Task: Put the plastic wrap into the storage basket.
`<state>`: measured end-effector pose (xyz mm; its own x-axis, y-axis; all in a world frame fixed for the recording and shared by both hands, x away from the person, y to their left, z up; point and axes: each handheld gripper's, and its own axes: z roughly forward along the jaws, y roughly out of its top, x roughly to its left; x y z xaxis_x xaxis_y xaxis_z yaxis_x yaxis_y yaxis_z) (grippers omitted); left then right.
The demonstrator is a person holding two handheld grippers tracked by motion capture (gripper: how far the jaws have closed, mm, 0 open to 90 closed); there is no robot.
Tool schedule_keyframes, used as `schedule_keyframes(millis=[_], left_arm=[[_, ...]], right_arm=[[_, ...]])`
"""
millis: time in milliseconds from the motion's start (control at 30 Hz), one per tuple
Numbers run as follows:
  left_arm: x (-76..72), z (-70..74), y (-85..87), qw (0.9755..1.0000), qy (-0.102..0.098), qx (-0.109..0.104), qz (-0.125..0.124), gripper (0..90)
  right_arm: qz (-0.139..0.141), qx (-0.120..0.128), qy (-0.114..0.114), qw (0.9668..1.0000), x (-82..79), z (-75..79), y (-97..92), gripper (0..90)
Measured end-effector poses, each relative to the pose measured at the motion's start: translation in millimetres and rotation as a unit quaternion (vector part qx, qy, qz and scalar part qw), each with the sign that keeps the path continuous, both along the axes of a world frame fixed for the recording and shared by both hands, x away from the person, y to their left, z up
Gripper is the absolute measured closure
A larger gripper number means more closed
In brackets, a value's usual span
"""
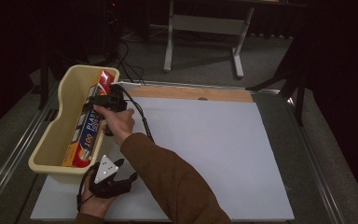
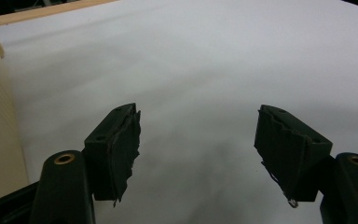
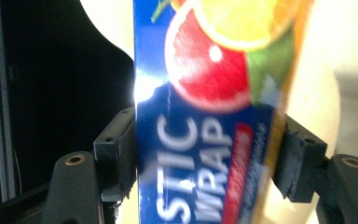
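Broadly, the white surface (image 1: 214, 154) is the biggest thing and it's nearly all bare. It has a wood strip along its far edge, dark floor and a stand's legs beyond that, and a metal rail down each side.

The beige bin (image 1: 67, 93) sits at the surface's left edge, long axis running away from the person. It's narrow w/ tall walls.

The plastic wrap box (image 1: 86, 126) lies lengthwise inside the bin along its right wall. Its far end tips up near the far rim and its near end sits low at the front.

The right tongs (image 1: 103, 100) reach over the bin's right wall at the box's far half. In the right gripper view the box (image 3: 200, 140) fills the gap between the pads. The jaws stand part apart and look just off the cardboard, not clamped, tho the blur makes that hard to call.

The left tongs (image 1: 121, 179) rest low by the bin's near corner. In the left gripper view they're (image 2: 198, 135) wide apart w/ nothing between.

Progress, my read: the box is in the bin, so placing looks basically done. What's left is to back the right tongs out.

Room: it's tight inside, w/ the bin wall just beside the jaw, so lift straight up. To the right there's plenty of free surface.
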<state>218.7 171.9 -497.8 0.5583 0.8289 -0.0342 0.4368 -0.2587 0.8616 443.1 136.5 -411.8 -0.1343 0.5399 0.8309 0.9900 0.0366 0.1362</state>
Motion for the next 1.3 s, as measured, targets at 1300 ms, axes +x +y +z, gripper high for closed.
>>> schedule_keyframes(millis=[1300], left_arm=[[-0.8, 0.5, -0.8, 1.0000, -0.001, 0.005, 0.006, 30.0]], right_arm=[[0.114, -0.100, -0.274, 0.9496, -32.5, 32.2, -69.5, 38.9]])
